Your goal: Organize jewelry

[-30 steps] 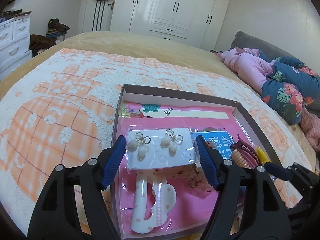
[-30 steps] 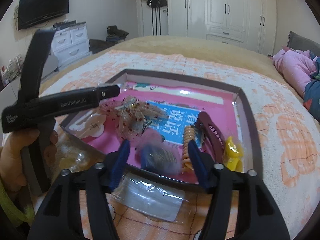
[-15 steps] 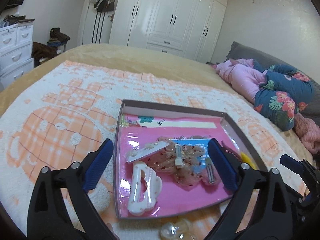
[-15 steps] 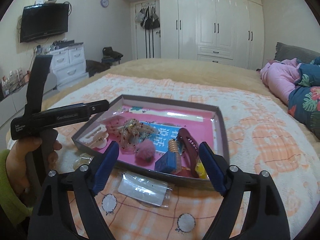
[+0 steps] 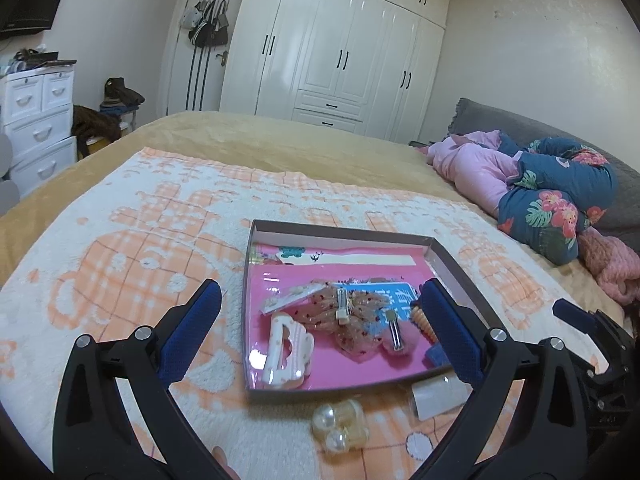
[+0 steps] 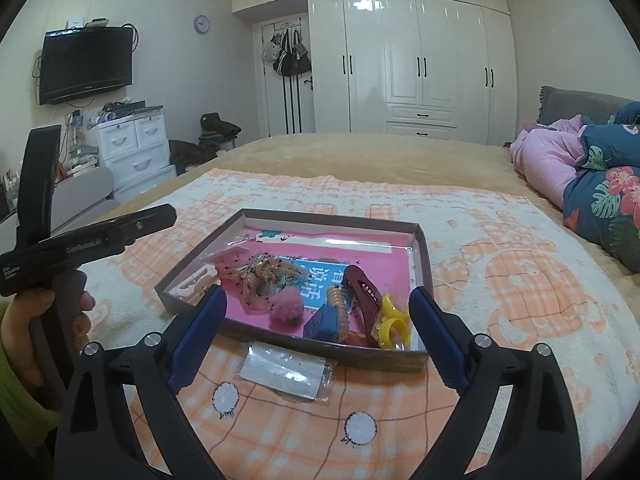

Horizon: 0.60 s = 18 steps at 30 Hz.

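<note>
Both tools (image 5: 320, 320) (image 6: 316, 324) just opened, empty, above jewelry tray (image 6: 420, 248).

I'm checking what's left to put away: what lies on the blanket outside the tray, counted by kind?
Pearl ornament: 1
Clear plastic packet: 1
Total: 2
</note>
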Available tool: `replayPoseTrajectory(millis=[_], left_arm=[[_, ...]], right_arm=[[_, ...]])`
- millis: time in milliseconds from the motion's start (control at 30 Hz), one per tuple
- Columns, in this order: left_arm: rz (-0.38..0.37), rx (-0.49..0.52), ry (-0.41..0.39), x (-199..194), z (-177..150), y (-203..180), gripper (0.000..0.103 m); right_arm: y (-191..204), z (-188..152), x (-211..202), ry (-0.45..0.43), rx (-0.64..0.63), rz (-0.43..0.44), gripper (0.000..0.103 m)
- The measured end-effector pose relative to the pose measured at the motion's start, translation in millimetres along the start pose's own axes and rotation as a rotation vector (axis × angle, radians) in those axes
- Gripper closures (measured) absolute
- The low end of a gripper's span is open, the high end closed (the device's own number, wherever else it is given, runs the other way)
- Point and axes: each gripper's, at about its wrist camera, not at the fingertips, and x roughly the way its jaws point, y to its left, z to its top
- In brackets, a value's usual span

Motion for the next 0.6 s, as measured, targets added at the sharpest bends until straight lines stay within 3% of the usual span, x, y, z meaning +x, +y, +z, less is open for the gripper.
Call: replayPoseTrajectory(millis=[600], left_arm=[[0.018, 0.045, 0.093, -12, -33, -3, 0.012]], right_arm=[[16, -30, 4, 0.089, -0.062, 0.029, 0.011]])
